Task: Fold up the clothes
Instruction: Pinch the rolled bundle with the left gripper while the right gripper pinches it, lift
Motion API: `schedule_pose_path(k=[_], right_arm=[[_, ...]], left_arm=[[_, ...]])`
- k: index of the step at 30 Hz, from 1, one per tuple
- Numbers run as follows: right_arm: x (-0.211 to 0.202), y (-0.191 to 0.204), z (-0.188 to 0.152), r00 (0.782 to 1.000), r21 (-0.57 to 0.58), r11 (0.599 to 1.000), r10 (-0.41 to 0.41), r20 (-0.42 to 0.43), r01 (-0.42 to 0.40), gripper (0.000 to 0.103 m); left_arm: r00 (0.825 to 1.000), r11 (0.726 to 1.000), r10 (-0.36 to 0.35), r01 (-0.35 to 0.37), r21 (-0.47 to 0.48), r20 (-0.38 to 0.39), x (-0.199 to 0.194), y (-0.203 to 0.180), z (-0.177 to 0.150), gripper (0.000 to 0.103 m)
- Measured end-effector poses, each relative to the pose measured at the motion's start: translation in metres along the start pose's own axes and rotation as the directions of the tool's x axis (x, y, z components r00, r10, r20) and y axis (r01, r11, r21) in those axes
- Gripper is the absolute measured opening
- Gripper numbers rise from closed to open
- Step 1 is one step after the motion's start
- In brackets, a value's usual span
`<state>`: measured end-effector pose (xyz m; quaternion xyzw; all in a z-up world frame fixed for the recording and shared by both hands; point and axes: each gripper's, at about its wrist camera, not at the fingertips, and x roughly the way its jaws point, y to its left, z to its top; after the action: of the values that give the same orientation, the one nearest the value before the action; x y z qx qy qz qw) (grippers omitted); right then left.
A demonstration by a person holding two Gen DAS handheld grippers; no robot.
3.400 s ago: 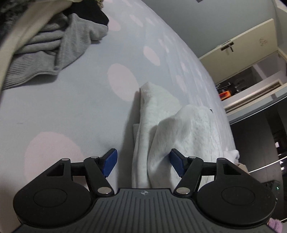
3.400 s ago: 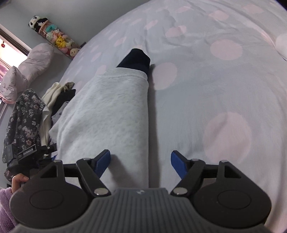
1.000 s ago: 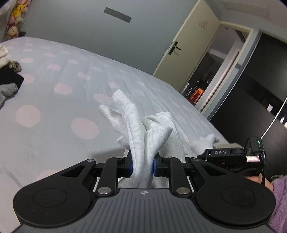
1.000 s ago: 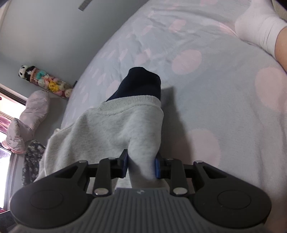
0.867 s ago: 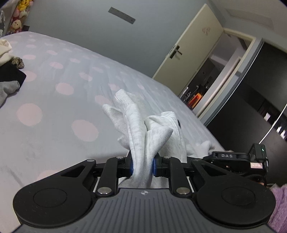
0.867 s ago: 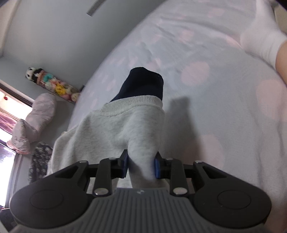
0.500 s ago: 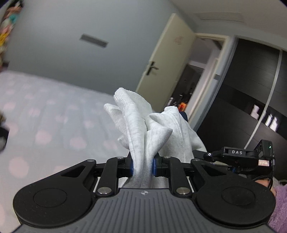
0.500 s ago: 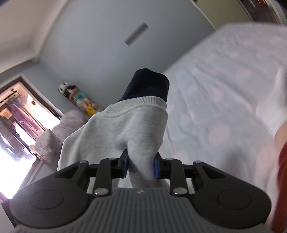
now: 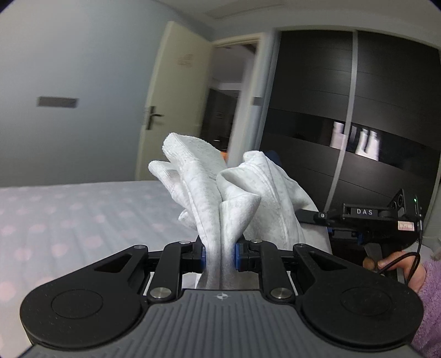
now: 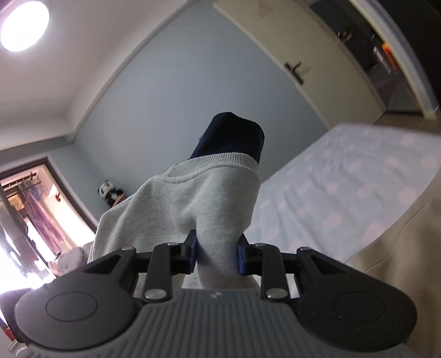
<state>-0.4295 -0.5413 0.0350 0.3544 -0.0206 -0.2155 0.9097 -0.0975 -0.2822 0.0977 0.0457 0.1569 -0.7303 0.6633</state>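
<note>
Two tongs, one garment, catalogued as seen.

Item 1: left tongs, lower centre of the left wrist view. Blue pads drawn close and clamped on a bunched fold of the pale grey sweatshirt, which stands up from the pads in thick creased folds to the middle of the frame, clear of the bed.

Item 2: right tongs, lower centre of the right wrist view. Pads clamped on another part of the same sweatshirt; its ribbed edge lies across the middle of the frame, with a dark navy cuff poking out above it.

Item 3: right tongs again, seen from the side at the right edge of the left wrist view, a black body lettered DAS, gripped by a hand in a purple fuzzy sleeve.

Item 4: bed, lilac-grey cover with pale pink dots, left half of the left wrist view, below the lifted cloth; also right of centre in the right wrist view.

Item 5: cream door, ajar, upper centre; dark wardrobe, upper right.

Item 6: ceiling lamp, lit, upper left; bright window, left edge; panda toy just beside it.
</note>
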Motion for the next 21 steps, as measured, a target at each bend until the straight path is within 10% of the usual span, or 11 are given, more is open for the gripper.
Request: schedule_pose_path(k=[10,21], right_arm=[[-0.11,-0.054,0.087,0.98,-0.047,0.984,-0.164,0.111,0.17,0.03],[-0.153,-0.16,0.171,0.894,-0.171,0.88,-0.449,0.005,0.443,0.031]], left_arm=[[0.966,0.967,-0.252,0.254,0.024,-0.063,0.118,-0.09,0.038,0.015],[0.843,0.89,-0.453,0.445,-0.098,-0.289,0.305,-0.146,-0.013,0.015]])
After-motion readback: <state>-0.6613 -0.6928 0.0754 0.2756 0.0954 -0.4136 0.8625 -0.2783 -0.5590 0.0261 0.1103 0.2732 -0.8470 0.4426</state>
